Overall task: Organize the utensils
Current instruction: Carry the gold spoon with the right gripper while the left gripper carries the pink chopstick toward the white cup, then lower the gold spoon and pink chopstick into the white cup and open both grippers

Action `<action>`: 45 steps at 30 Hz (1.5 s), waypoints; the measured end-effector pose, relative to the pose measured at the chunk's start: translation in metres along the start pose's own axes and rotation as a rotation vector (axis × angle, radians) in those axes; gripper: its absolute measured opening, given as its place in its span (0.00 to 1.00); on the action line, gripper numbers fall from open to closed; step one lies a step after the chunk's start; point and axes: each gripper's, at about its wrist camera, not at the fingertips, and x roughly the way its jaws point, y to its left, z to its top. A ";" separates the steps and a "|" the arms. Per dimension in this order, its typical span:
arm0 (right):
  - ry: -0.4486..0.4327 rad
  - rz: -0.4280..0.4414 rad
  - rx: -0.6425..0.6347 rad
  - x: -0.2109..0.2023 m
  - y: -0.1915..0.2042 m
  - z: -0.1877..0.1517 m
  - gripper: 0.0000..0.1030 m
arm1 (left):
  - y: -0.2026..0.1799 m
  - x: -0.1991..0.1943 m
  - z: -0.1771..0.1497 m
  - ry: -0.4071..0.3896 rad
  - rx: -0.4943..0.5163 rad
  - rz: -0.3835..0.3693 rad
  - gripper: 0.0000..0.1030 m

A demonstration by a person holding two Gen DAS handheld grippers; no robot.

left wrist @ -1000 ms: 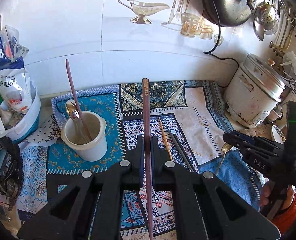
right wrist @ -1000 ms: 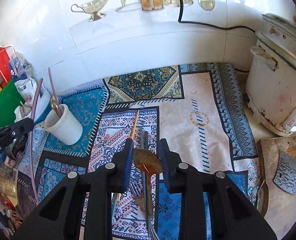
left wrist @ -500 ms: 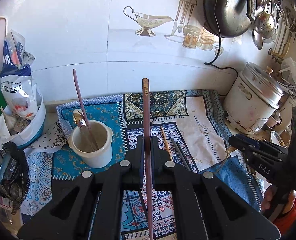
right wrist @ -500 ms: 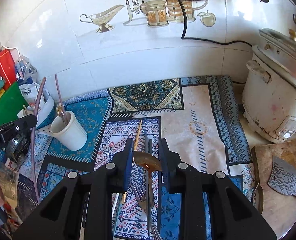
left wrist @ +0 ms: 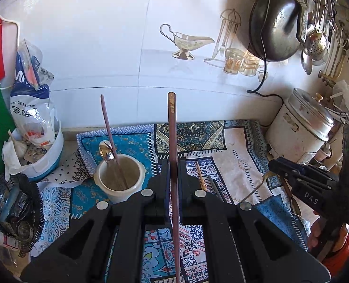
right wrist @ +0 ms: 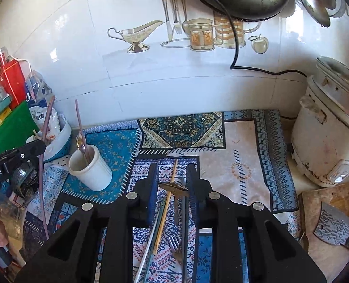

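My left gripper [left wrist: 172, 172] is shut on a long reddish-brown chopstick [left wrist: 172, 127] that points up and away, above the mat. A white cup [left wrist: 119, 180] stands left of it and holds a matching chopstick [left wrist: 109, 127] and a metal spoon [left wrist: 106, 151]. My right gripper [right wrist: 172, 186] is shut on a brass spoon [right wrist: 174, 188], bowl forward, above a wooden chopstick [right wrist: 167, 202], a fork [right wrist: 175, 243] and other utensils on the mat. The cup [right wrist: 89, 169] is at its left. The right gripper [left wrist: 311, 186] also shows at the right of the left wrist view.
A patterned mat [right wrist: 236, 146] covers the counter against a white tiled wall. A white rice cooker [right wrist: 328, 136] stands at the right, with a cleaver [right wrist: 335, 226] on a wooden board. A blue-rimmed bowl with bags [left wrist: 40, 146] and a metal strainer [left wrist: 16, 202] crowd the left.
Both grippers have risen and pulled back from the mat with their utensils; the cup and mat look farther away. The grips are unchanged.
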 end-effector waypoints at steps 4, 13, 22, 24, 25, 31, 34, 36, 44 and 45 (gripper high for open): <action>-0.007 0.025 -0.016 -0.002 0.012 0.005 0.21 | 0.010 -0.005 0.004 -0.015 -0.010 0.013 0.04; -0.066 0.083 -0.069 -0.014 0.047 0.034 0.20 | 0.034 -0.019 0.022 -0.084 -0.026 0.048 0.04; -0.131 0.147 -0.124 -0.014 0.094 0.061 0.20 | 0.061 -0.019 0.057 -0.165 -0.043 0.094 0.04; -0.142 0.158 -0.136 -0.011 0.105 0.069 0.20 | 0.067 -0.013 0.066 -0.186 -0.046 0.106 0.04; -0.145 0.163 -0.140 -0.010 0.108 0.072 0.20 | 0.068 -0.011 0.070 -0.198 -0.046 0.111 0.04; -0.156 0.189 -0.160 0.005 0.134 0.089 0.20 | 0.082 0.015 0.088 -0.258 -0.042 0.138 0.04; -0.154 0.205 -0.160 0.017 0.144 0.095 0.20 | 0.093 0.036 0.093 -0.262 -0.048 0.145 0.04; -0.148 0.210 -0.161 0.026 0.150 0.098 0.20 | 0.101 0.049 0.093 -0.264 -0.054 0.148 0.04; -0.069 0.202 -0.158 0.076 0.158 0.090 0.21 | 0.134 0.096 0.075 -0.251 -0.134 0.116 0.04; -0.051 0.200 -0.154 0.084 0.158 0.087 0.21 | 0.136 0.100 0.071 -0.240 -0.136 0.118 0.04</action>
